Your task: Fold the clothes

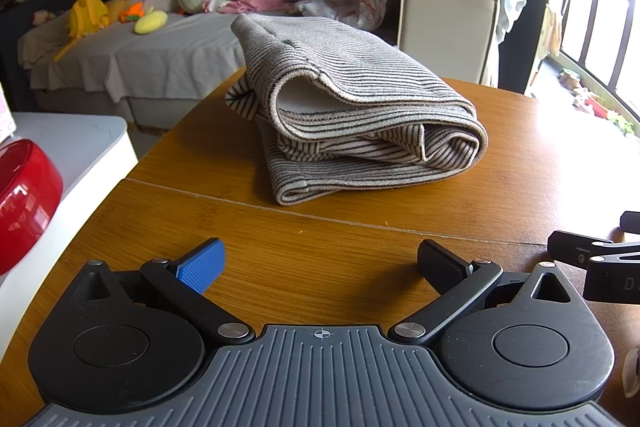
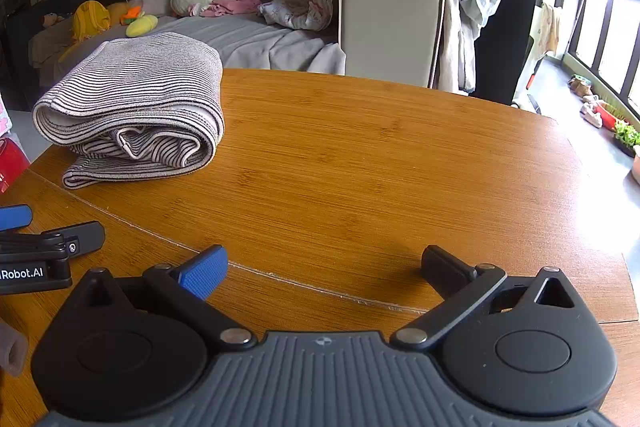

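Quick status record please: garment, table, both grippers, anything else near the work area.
garment: striped garment, folded into a bundle, lying on the table
table: wooden, seam running across the near part
left gripper: open, empty, short of the garment
right gripper: open, empty, garment ahead to its left
nearby: red bowl on white counter, left of table

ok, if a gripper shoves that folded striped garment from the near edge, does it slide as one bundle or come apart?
The striped garment would probably bunch rather than slide cleanly: its layers are loose, with open gaps at the near folds. The wooden table looks smooth, so the bottom layer may slip somewhat. Lifted by one edge, it would likely droop and unfold; it looks soft and thick.
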